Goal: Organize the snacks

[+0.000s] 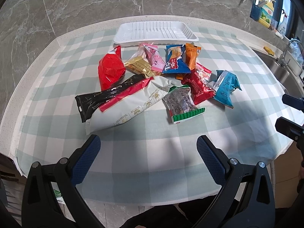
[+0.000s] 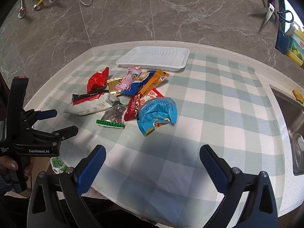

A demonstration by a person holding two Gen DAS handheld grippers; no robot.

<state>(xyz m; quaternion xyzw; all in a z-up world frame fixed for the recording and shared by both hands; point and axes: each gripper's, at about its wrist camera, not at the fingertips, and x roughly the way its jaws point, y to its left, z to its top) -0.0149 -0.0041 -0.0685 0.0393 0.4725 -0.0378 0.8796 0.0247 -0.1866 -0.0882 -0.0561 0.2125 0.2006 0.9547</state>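
Note:
Several snack packets lie in a loose pile on the checked cloth: a red bag [image 1: 111,69], a long white packet [image 1: 127,107], a clear green-edged packet of dark bits [image 1: 180,102] and a light blue packet [image 1: 226,86] [image 2: 156,114]. Behind the pile stands an empty white tray [image 1: 155,33] [image 2: 153,57]. My left gripper [image 1: 148,148] hangs open over the near edge of the cloth, short of the pile. My right gripper [image 2: 152,157] is open too, nearer than the blue packet. Neither holds anything.
A steel sink [image 2: 292,117] with a tap [image 1: 286,55] is set into the counter at the right. A marble wall runs behind the counter, with bottles [image 1: 266,13] and scissors [image 2: 270,9] at its right end. A hand [image 2: 11,166] holds the left gripper's handle.

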